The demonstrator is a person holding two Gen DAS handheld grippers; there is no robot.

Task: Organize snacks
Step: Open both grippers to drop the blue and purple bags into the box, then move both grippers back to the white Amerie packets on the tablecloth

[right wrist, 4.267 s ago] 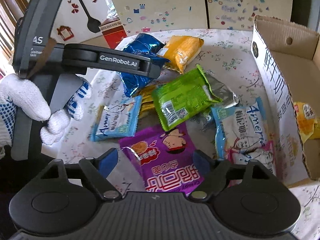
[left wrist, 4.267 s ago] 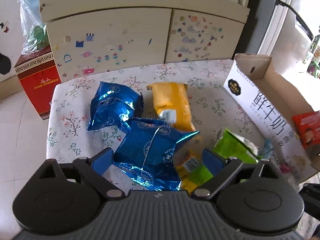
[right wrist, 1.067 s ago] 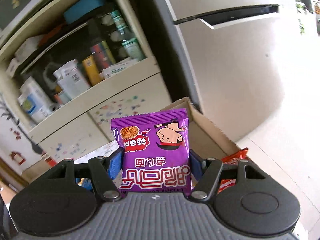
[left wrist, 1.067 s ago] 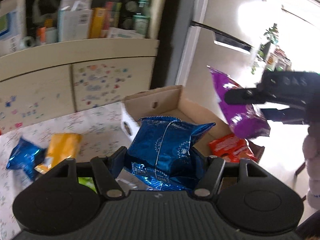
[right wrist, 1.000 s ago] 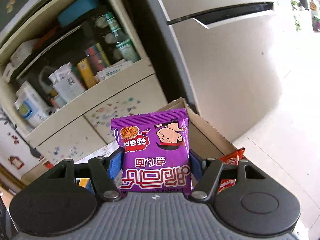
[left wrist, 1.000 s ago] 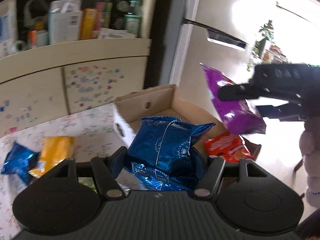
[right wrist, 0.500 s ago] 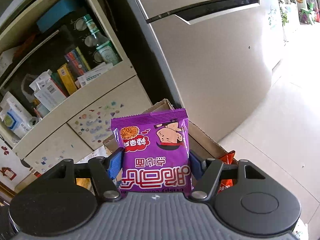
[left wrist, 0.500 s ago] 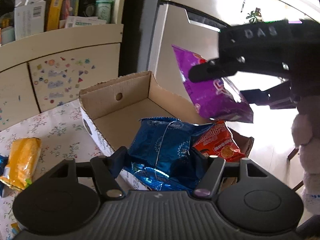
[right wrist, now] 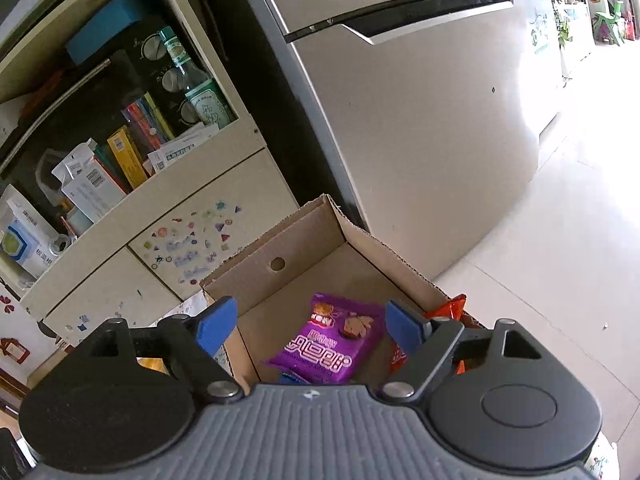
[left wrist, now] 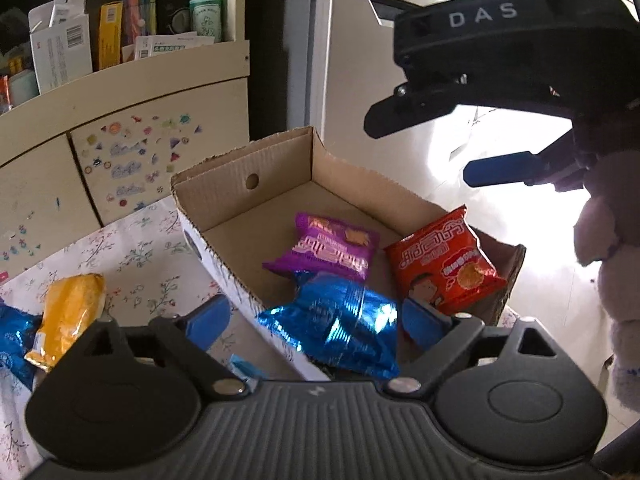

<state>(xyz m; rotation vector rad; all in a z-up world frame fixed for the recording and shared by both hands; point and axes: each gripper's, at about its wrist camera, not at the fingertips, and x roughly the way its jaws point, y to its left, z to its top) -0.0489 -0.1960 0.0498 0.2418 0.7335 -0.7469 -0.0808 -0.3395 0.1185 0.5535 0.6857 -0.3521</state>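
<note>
Both claws hang above the cardboard box at the bench edge. Left claw fingers spread wide, pinching nothing; blue packet lies below it in the box's near end. Right claw also spread and empty, tilted down over the purple packet, which lies flat on the box floor beside the red packet. Yellow packet sits on the bench.

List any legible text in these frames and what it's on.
"DAS": right claw housing, seen from the left wrist.
Purple snack pack, red snack pack: stylized characters, not readable.
Green bottle label, shelf boxes: too small or blurred.
Cardboard box: no readable print.
</note>
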